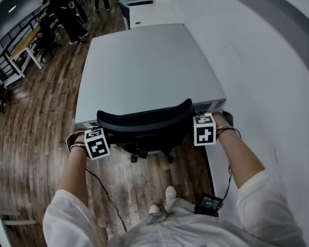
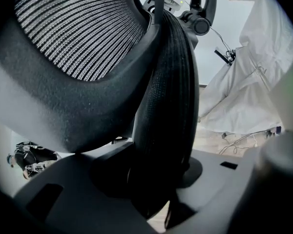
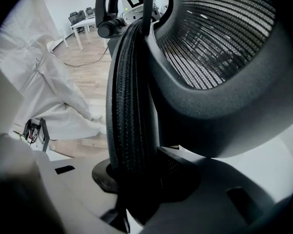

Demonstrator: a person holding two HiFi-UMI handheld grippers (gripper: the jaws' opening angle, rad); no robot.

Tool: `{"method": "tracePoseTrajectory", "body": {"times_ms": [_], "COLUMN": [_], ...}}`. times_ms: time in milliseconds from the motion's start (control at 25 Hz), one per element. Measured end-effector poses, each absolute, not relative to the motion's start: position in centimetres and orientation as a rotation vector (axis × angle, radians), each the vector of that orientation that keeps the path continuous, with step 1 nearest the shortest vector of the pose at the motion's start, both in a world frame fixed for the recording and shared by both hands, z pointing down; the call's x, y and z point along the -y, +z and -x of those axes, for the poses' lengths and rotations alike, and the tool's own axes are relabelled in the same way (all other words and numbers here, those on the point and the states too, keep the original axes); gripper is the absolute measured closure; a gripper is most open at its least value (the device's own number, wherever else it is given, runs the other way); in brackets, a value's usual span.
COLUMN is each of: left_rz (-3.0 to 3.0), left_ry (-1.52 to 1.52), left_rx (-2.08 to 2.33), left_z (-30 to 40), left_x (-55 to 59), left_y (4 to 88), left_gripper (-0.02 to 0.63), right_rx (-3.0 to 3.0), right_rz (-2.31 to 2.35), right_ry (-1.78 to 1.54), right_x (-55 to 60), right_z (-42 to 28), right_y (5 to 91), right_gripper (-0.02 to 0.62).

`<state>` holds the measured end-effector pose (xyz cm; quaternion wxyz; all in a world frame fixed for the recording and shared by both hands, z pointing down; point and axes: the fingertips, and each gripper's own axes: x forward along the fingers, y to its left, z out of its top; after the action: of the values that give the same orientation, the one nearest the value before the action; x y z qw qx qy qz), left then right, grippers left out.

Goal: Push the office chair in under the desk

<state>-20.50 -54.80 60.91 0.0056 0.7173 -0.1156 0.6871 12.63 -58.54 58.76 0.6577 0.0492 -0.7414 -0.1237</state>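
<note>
Both tools are on the office chair here. Our left tool is clamped on the left rim of the mesh backrest. Our right tool pinches the right rim the same way, so the backrest spans the gap from one tool to the other.

Straight ahead of both tools sits the grey surface. The seat is tucked under its near edge and the top of the backrest runs right along that edge, though we can't tell if they touch. Below the tools the chair's wheels poke out over the wood floor. Just off the right tool's outer side a white wall hugs the surface.

Behind the tools, at our waist, hangs a small black box, and a thin black cable trails from the left arm. Far ahead and off to the left of the left tool, a person in dark clothes stands by a long table.

Each tool's cube shows black-and-white square marker patterns.
</note>
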Motion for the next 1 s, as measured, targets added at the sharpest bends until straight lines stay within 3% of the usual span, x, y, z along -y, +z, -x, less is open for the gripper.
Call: {"method": "tracePoseTrajectory", "body": {"times_ms": [1000], "left_rz": [-2.263], "left_ry": [2.143], "left_rx": [0.404], "left_z": [20.7], "left_x": [56.6], "left_y": [61.1], "left_gripper": [0.454], "right_rx": [1.683], "right_rz": [-0.102], "right_ry": [-0.292], "right_x": [60.4], "right_z": [-12.4], "right_y": [58.9], "right_gripper": [0.451]}}
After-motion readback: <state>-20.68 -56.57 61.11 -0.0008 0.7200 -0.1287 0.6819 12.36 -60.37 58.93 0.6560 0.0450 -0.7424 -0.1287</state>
